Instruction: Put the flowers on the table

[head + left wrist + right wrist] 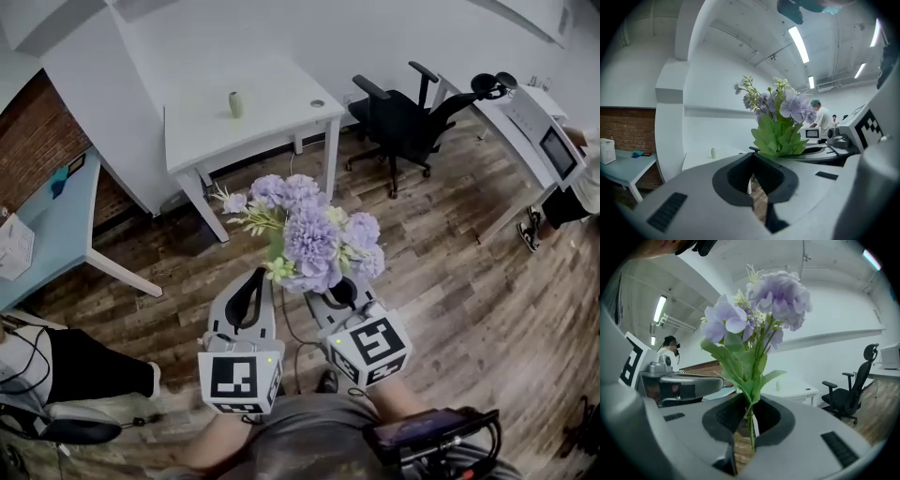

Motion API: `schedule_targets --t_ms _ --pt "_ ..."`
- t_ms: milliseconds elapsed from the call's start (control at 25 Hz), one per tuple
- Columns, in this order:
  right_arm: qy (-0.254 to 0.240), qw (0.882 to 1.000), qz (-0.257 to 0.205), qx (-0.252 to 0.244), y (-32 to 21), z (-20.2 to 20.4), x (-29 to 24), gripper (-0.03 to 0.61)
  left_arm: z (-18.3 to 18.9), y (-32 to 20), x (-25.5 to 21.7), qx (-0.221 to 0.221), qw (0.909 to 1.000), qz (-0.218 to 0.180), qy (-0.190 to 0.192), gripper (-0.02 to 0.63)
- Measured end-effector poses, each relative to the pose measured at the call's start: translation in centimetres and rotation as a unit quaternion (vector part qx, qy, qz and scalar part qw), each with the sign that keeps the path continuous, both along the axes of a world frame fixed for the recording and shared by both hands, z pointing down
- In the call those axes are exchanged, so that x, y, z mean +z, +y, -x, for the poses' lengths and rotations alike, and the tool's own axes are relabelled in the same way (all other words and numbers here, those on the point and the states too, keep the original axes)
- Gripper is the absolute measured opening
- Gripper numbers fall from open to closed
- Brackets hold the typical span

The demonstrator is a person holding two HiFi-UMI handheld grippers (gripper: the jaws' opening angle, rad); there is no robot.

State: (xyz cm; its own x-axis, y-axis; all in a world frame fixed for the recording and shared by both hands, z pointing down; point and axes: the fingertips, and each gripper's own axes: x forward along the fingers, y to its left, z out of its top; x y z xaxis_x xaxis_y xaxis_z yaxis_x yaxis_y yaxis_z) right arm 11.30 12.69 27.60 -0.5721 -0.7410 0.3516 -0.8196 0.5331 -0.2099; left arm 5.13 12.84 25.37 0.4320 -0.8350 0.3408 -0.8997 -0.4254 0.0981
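Observation:
A bunch of purple flowers (309,239) with green leaves stands upright in front of me, above the wooden floor. My right gripper (343,292) is shut on its thin green stems (750,430), and the blooms (759,310) rise over the jaws. My left gripper (253,281) hovers just left of the bouquet, jaws together with nothing between them (752,183); from it the flowers (783,110) show to the right. The white table (272,127) stands farther ahead, with a small pale vase (235,104) on it.
A black office chair (403,117) stands right of the white table. A light blue table (56,225) is at the left and a long white desk (525,122) with a person (577,187) at the right. Someone's dark-clad legs (89,367) are at my lower left.

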Motion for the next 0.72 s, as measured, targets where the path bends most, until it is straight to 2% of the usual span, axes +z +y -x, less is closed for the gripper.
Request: schedule_targets --t_ms 160,360,520,720 --pt "-0.009 1.0 0.013 -0.001 -0.1 -1.8 0.7 0.057 -1.4 0.0 0.5 -0.006 0.9999 0.009 -0.008 0.009" --pt "-0.019 0.999 0.019 0.026 -3.1 -3.3 1.7 0.057 -0.4 -2.0 1.8 -0.014 0.9996 0.02 -0.013 0.009" --pt "-0.008 0.998 0.031 0.055 -5.7 -4.9 3.1 0.057 0.5 -4.0 4.1 -0.023 0.9988 0.043 0.002 0.009" --pt "-0.003 0.997 0.046 0.058 -10.3 -1.8 5.7 0.057 3.7 -9.5 6.7 -0.021 0.9987 0.044 0.012 0.009"
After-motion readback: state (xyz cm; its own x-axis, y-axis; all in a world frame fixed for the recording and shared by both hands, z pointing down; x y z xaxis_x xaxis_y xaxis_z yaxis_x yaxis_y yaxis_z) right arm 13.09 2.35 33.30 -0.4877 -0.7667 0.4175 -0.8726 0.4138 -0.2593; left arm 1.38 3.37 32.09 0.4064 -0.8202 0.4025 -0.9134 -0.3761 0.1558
